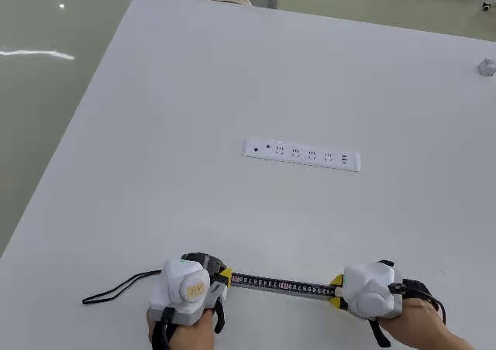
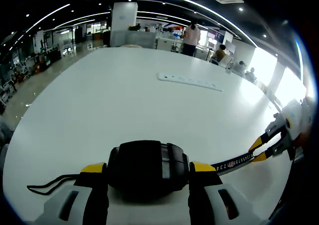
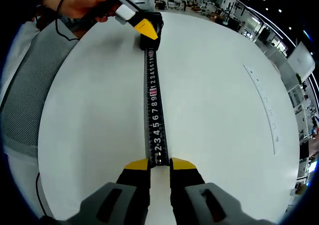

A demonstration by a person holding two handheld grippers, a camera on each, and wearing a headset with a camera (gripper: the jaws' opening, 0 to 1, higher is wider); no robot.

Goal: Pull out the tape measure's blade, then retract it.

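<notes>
The white bench (image 1: 232,79) fills most of the head view, and its near edge carries all the work. Well out toward its middle lies a white power strip (image 1: 301,154), long side running left to right, far from both hands.

Close to the person, the left tool (image 2: 148,168) has its yellow-tipped jaws pressed against the two sides of the tape measure (image 1: 203,262), holding the black case squarely between them. The right tool (image 3: 159,164) is off to the right, its jaws drawn together and pinching the free end of the blade (image 3: 153,105).

The blade is out and stretched straight between the two tools, just above or on the bench; I cannot tell which. Its long axis runs left to right along the near edge, case at the left end and tip at the right, and the right end sits slightly nearer the person. Seen from the right tool, the case lies straight ahead down the printed scale. The pull-out looks done, so retracting should mean carrying the tip back along that same line toward the case, and the right tool is the one placed for it. Let go too early and the blade could whip back.

A thin black strap (image 1: 105,293) trails leftward from the case across the bench. A small grey object (image 1: 486,67), too small to identify, sits at the far right edge.
</notes>
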